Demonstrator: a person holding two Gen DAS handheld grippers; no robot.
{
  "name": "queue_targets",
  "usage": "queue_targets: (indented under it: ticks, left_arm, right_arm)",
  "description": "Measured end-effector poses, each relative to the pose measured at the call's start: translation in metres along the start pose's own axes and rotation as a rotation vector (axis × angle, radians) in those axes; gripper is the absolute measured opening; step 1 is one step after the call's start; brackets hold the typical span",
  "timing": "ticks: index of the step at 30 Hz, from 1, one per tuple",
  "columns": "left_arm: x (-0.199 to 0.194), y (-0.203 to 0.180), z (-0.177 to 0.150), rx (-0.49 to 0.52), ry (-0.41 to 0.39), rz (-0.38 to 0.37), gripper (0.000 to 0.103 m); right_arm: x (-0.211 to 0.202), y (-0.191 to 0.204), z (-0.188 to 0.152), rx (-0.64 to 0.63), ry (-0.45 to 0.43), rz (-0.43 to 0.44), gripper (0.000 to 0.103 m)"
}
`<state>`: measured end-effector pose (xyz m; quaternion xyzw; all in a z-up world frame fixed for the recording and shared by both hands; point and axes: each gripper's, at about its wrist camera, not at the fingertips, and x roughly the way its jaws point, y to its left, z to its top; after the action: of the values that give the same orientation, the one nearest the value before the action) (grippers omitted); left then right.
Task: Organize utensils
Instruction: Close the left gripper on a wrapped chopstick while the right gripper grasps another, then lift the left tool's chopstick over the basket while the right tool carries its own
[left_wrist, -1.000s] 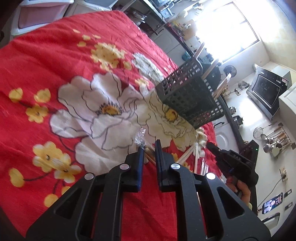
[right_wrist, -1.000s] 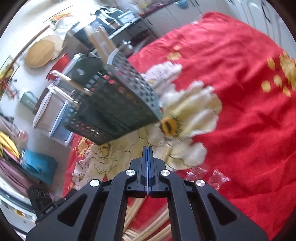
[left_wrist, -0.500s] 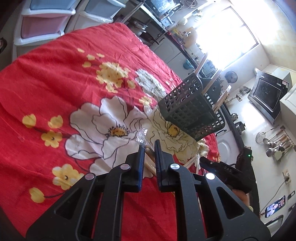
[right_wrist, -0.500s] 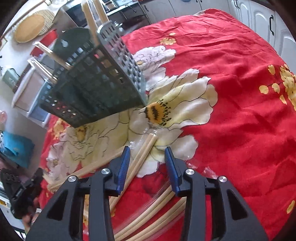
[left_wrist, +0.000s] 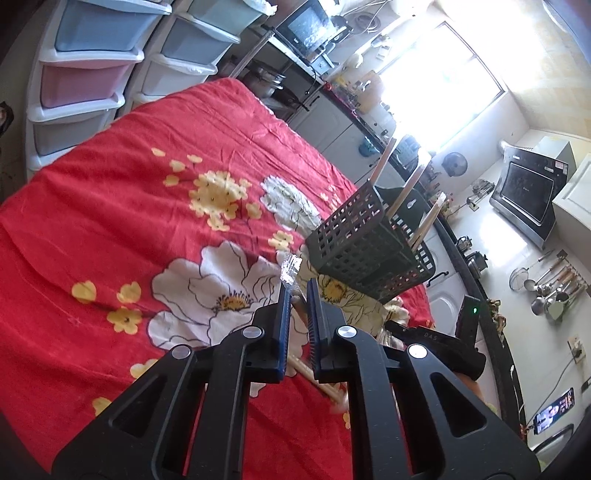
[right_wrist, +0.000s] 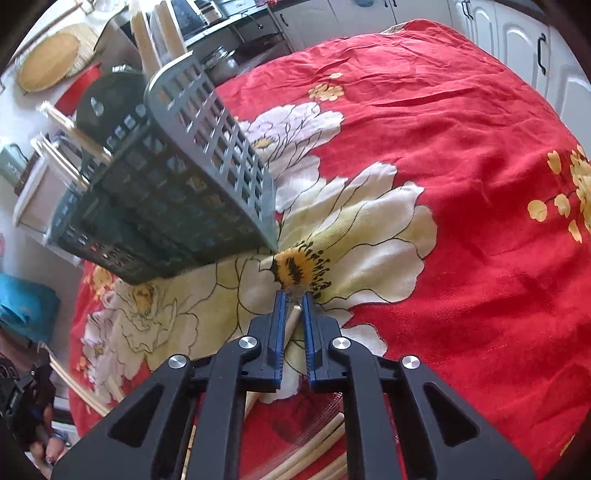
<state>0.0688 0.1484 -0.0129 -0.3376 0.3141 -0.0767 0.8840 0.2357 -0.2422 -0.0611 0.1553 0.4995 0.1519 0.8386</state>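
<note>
Daylight's strong on my feeds. Left cam: window (left_wrist: 443, 85) at top right is blown out w/ glare, washing the wall beside it. Red floral cloth (left_wrist: 147, 206) is well lit & sharp mid-frame. Heavy fisheye bend + black vignette at the corners on both cams. Right cam: basket (right_wrist: 177, 192) throws a shadow under itself; chopsticks (right_wrist: 314, 454) at bottom edge look soft, slightly blurred.

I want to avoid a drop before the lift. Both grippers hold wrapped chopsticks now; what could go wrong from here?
1. The left gripper grips its pair of wooden chopsticks in clear plastic wrap near one end, so the long free end may swing or slip.
2. The right gripper also pinches its wrapped chopsticks by the tip; smooth wrap could slide out.
3. The dark plastic lattice utensil basket already holds sticks, which may block insertion.
</note>
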Motion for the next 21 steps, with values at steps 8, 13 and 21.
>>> queue_targets:
  ticks: [8,13,21]
  left_arm:
    - [-0.006,-0.015,0.016,0.034,-0.044,-0.025,0.004]
    - [-0.006,-0.033,0.026,0.068,-0.063,-0.056,0.003]
    - [0.0,-0.067,0.034,0.133,-0.071,-0.105,0.003]
  right_arm:
    - [-0.039,0.01,0.01,-0.032,-0.1,0.085,0.007]
    - [-0.072,0.029,0.012,-0.112,-0.184,0.134,0.007]
    - [-0.122,0.065,0.012,-0.25,-0.31,0.18,0.006]
